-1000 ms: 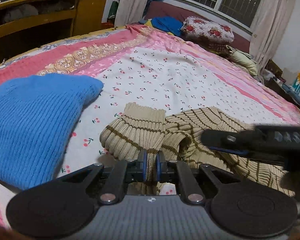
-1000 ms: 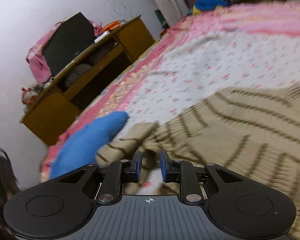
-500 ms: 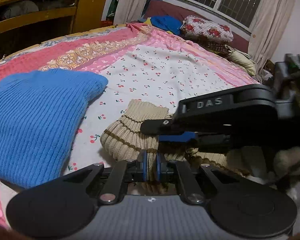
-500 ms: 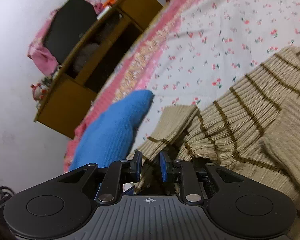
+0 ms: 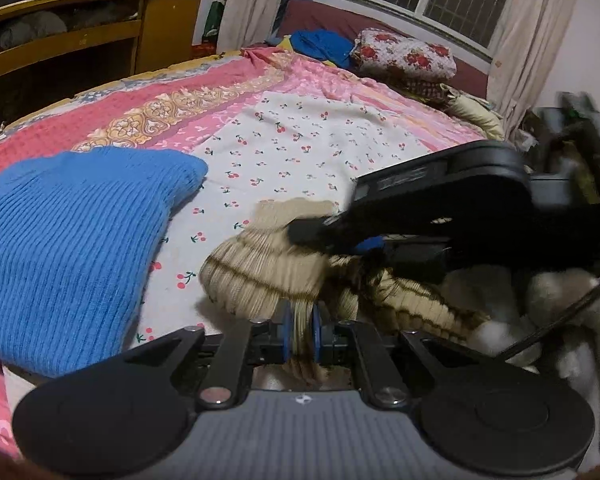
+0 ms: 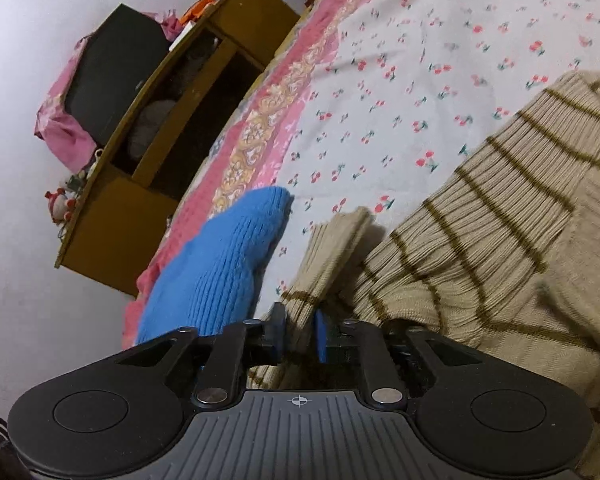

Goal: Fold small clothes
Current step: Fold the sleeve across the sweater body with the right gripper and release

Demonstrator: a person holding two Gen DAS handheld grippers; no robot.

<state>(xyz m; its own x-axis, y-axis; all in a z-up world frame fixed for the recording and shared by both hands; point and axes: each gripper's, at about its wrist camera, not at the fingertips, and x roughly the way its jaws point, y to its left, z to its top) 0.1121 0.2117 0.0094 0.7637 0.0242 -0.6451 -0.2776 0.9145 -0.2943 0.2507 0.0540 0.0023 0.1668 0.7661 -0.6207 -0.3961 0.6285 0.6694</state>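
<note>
— Where's the jumper they're folding?

— The striped jumper (image 6: 500, 240) is on the bed (image 5: 320, 148), beige with brown stripes, lying on the cherry-print sheet near the front edge. One sleeve (image 5: 260, 264) is bunched up towards the left, and both tools are at it.

— What's the left gripper (image 5: 300, 334) doing?

— Its jaws are nearly together, clenched on a fold of that sleeve. You can see the ribbed knit squeezed between the two blue pads (image 5: 287, 334), with a bit hanging out below them.

— And the right one?

— The right gripper (image 6: 299, 336) comes in from the right side and sits over the same sleeve, just beside the left one. Its jaws have just been closing, and now there is beige knit pinched between its pads (image 6: 321, 336); only a narrow gap is left, filled with cloth. So it grasps the sleeve too, close to the cuff.

— Anything else on the bed?

— A blue jumper (image 5: 72, 248) lies to the left, near the sleeve but not touching it. Pillows (image 5: 404, 56) are piled at the far end under the window, and a wooden shelf (image 6: 180, 132) stands against the wall.
</note>
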